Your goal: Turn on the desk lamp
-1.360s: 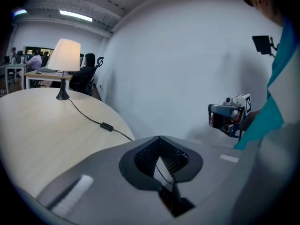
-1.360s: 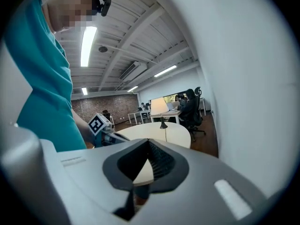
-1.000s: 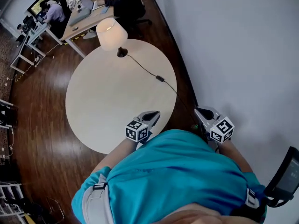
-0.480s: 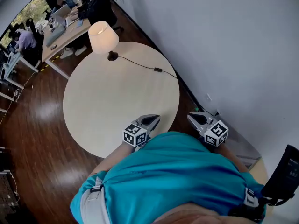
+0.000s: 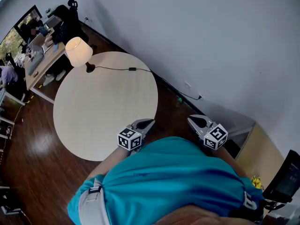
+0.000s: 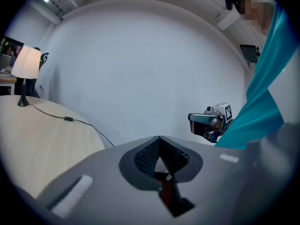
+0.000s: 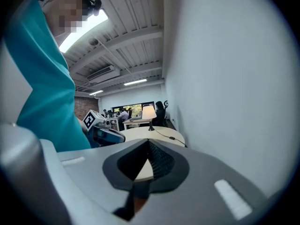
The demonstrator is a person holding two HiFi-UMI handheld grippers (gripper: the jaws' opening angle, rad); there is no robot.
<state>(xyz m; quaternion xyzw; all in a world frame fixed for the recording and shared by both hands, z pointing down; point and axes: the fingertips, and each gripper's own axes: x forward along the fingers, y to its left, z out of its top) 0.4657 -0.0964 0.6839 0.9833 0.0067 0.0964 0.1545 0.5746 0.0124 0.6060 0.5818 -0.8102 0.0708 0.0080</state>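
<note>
The desk lamp [image 5: 78, 52], with a cream shade that glows on a dark stem, stands at the far edge of the round pale table [image 5: 103, 111]. Its black cord runs right along the table through an inline switch [image 5: 132, 69] and down toward the wall. My left gripper [image 5: 148, 122] hovers over the table's near right edge, close to my body, jaws together and empty. My right gripper [image 5: 191, 120] hangs off the table over the dark floor, also shut and empty. In the left gripper view the lamp [image 6: 26, 62] and switch [image 6: 68, 119] lie far off at left.
A white wall [image 5: 211, 41] runs close behind the table, with a socket low on it. Desks with seated people [image 5: 28, 36] fill the room beyond the lamp. A light wooden cabinet [image 5: 262, 153] stands at my right. Dark wood floor surrounds the table.
The head view has swung right: table and lamp slid left and farther off, and more wall shows. Both grippers stay near my torso, still shut.
</note>
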